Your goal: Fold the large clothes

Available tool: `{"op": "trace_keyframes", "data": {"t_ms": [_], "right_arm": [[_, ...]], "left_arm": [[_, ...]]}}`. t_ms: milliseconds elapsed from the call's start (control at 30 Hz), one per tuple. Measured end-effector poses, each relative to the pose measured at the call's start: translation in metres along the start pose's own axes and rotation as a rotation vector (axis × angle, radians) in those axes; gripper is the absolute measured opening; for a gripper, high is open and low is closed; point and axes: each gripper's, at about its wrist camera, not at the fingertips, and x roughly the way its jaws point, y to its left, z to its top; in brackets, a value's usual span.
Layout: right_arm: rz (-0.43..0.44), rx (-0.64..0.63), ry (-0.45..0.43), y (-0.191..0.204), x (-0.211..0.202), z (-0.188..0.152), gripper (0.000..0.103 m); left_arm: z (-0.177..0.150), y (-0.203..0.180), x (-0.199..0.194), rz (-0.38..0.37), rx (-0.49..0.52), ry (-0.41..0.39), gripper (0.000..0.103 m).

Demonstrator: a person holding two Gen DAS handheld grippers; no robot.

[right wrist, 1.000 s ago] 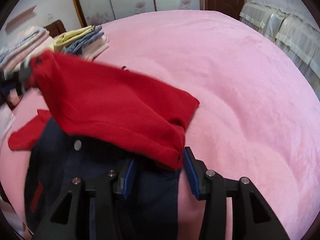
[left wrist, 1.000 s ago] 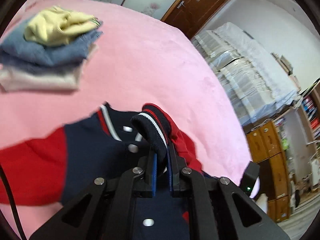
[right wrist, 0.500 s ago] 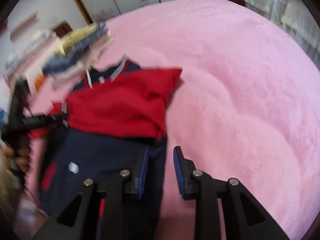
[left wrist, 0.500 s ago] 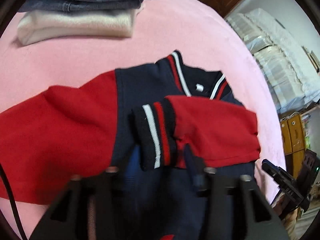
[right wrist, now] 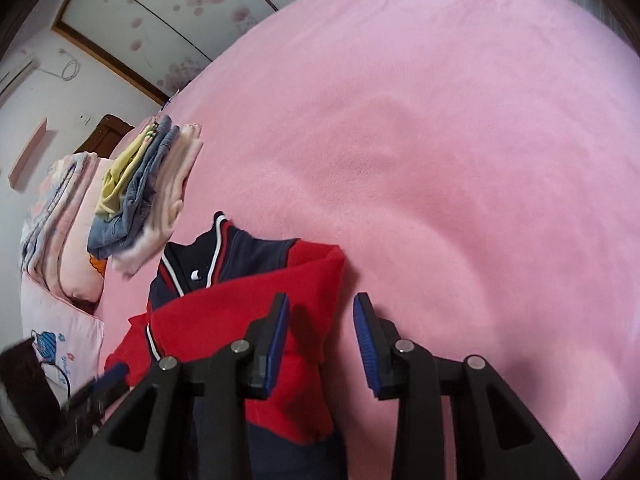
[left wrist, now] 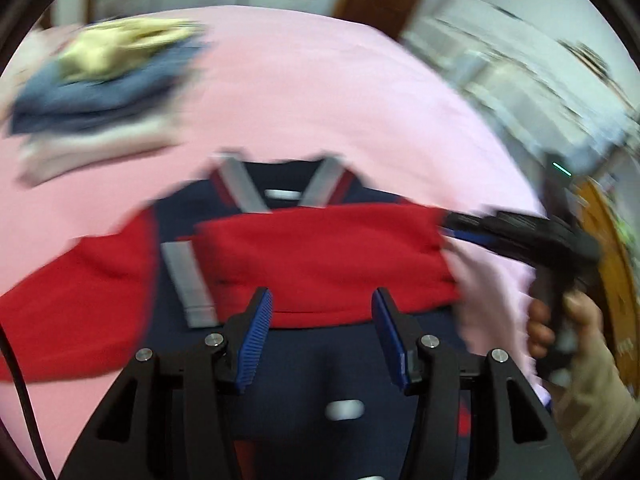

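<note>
On plush pink bedspread (right wrist: pixel 460 128), soft red-sleeved jacket (left wrist: pixel 320 256)

The right gripper (right wrist: pixel 320 340) hangs with its jaws wide apart over the folded red sleeve (right wrist: pixel 240 320) of a navy jacket (right wrist: pixel 256 250) lying on the pink bed (right wrist: pixel 440 140); a stack of folded clothes (right wrist: pixel 148 192) sits near the bed's left edge, beside pillows (right wrist: pixel 60 240)

No text, brand, number or sign can be read in either view. The jacket (right wrist: pixel 224 280) carries a small white neck label, but it is too small to read, and the left wrist view is blurred. The pillow (right wrist: pixel 60 336) shows only a cartoon print.
</note>
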Motion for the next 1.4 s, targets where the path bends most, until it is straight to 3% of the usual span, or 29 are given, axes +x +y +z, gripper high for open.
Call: {"op": "trace_keyframes", "data": {"t_ms": [100,167,333,367,400,500,667,733,800,967,1067,1233,1367,1400], "right_arm": [[0.017,0.021,0.028,-0.005,0.009,0.005,0.033],[0.041,0.036,0.038,-0.009,0.013,0.005,0.033],[0.063,0.025,0.060,-0.010,0.026,0.006,0.033],[0.059,0.001,0.055,-0.008,0.028,0.007,0.025],[0.050,-0.026,0.048,-0.007,0.028,0.008,0.005],[0.025,-0.103,0.028,0.000,0.032,0.015,0.005],[0.015,-0.229,0.023,-0.001,0.045,0.024,0.005],[0.049,-0.184,0.056,-0.012,0.050,0.026,0.007],[0.084,-0.114,0.058,-0.021,0.040,0.026,0.019],[-0.058,-0.186,0.000,-0.002,-0.004,-0.009,0.026],[-0.072,-0.240,-0.028,0.013,-0.025,-0.041,0.026],[-0.162,-0.320,-0.091,0.034,-0.035,-0.076,0.026],[-0.172,-0.291,-0.060,0.038,-0.018,-0.079,0.026],[-0.169,-0.287,-0.056,0.040,-0.014,-0.079,0.026]], "left_arm": [[0.005,-0.035,0.041,-0.070,0.030,0.042,0.050],[0.008,-0.046,0.070,-0.073,0.024,0.065,0.050],[0.014,-0.045,0.113,-0.095,-0.060,0.137,0.049],[0.013,-0.046,0.116,-0.086,-0.038,0.151,0.049],[0.011,-0.047,0.116,-0.082,-0.020,0.161,0.049],[0.011,-0.051,0.124,-0.068,0.040,0.175,0.049],[0.013,-0.057,0.128,-0.044,0.131,0.194,0.049],[0.014,-0.057,0.128,-0.046,0.142,0.191,0.049],[0.018,-0.056,0.129,-0.062,0.131,0.184,0.049],[0.027,-0.044,0.124,-0.121,0.055,0.174,0.049],[0.031,-0.032,0.109,-0.135,0.020,0.162,0.049],[0.027,0.001,0.071,-0.038,-0.029,0.082,0.049],[0.036,0.042,0.056,0.052,-0.091,0.060,0.049],[0.022,0.048,0.048,0.064,-0.102,0.060,0.049]]}}
